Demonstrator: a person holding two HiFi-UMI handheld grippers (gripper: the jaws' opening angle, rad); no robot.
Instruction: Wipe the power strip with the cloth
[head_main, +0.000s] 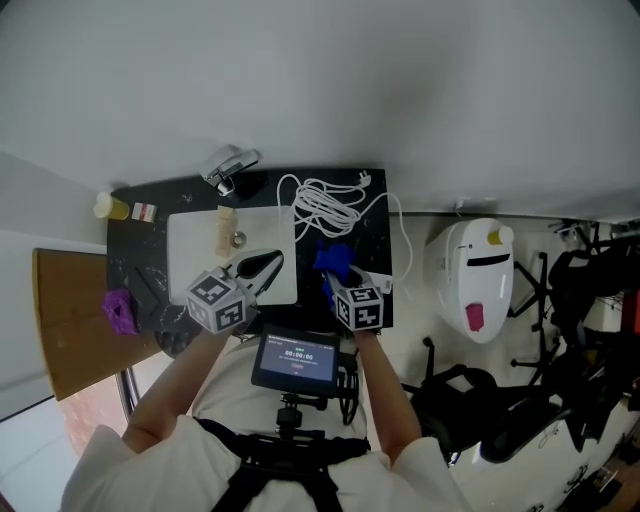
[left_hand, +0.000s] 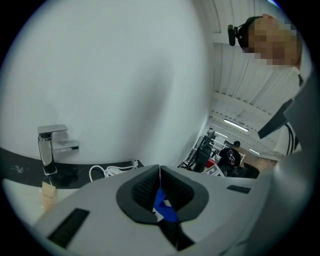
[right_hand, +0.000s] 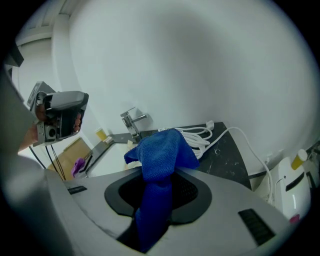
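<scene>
**Black worktop (head_main: 372, 250), cloth gripped, wiping not begun**

On the right gripper (right_hand: 158, 176) the fingers (right_hand: 194, 191) are clamped on the blue cloth (right_hand: 162, 150). It runs up between the pads and flops over the tips as a loose wad. I read that hold as deliberate: a bunch ahead of the tips gives me a soft face to drag over plastic, with no hard pad touching it.

On the left gripper (left_hand: 160, 172) the fingers (left_hand: 141, 189) are together, meeting in a thin line. A blue sliver shows low in the gap. The head view puts the left tips over the white sink (head_main: 195, 240), apart from the cloth, so I call this one empty and the blue is the cloth beyond. My guess is that it's kept free to pin the strip while the other wipes.

Outward: the cloth touches nothing I can see. Beyond it lies the power strip's white cord (head_main: 320, 205), loosely coiled at the back right of the worktop, with one strand running off the right edge. The socket body I can't pick out in any view; it may sit under the right gripper. The faucet (head_main: 230, 170) stands at the back left, behind the sink.

Judgement: the task is at its start. The next move needs the strip's body found, then the wad lowered flat onto it.
</scene>
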